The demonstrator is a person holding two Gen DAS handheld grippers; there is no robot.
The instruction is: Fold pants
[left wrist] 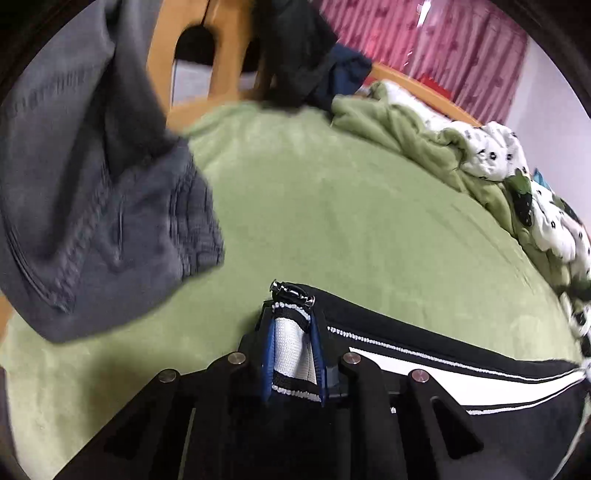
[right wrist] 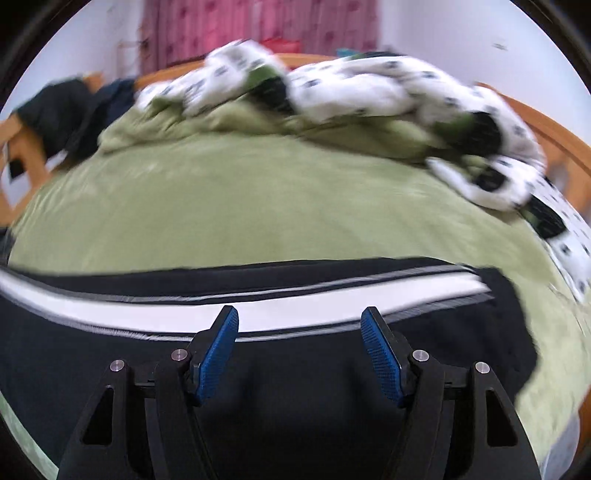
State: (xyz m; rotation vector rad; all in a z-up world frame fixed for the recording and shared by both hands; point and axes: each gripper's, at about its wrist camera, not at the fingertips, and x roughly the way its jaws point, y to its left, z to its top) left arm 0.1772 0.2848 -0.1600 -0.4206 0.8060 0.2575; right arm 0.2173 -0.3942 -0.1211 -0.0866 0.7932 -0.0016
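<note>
Black pants with a white side stripe (left wrist: pixel 461 373) lie across the near part of a green bed (left wrist: pixel 332 221). My left gripper (left wrist: pixel 293 332) is shut on the pants' end, with a white and black band and a metal zipper pull (left wrist: pixel 291 290) pinched between its blue pads. In the right wrist view the same pants (right wrist: pixel 295 369) stretch left to right under my right gripper (right wrist: pixel 299 325), which is open with its blue pads (right wrist: pixel 218 350) wide apart just above the fabric and holds nothing.
A grey garment (left wrist: pixel 103 206) hangs at the left over the bed edge. A crumpled green and white quilt (right wrist: pixel 351 103) lies along the far side. Dark clothes (left wrist: pixel 306 62) sit on a wooden chair (left wrist: pixel 221 70). A wooden bed frame (right wrist: pixel 554 129) and pink curtains (right wrist: pixel 258 26) lie behind.
</note>
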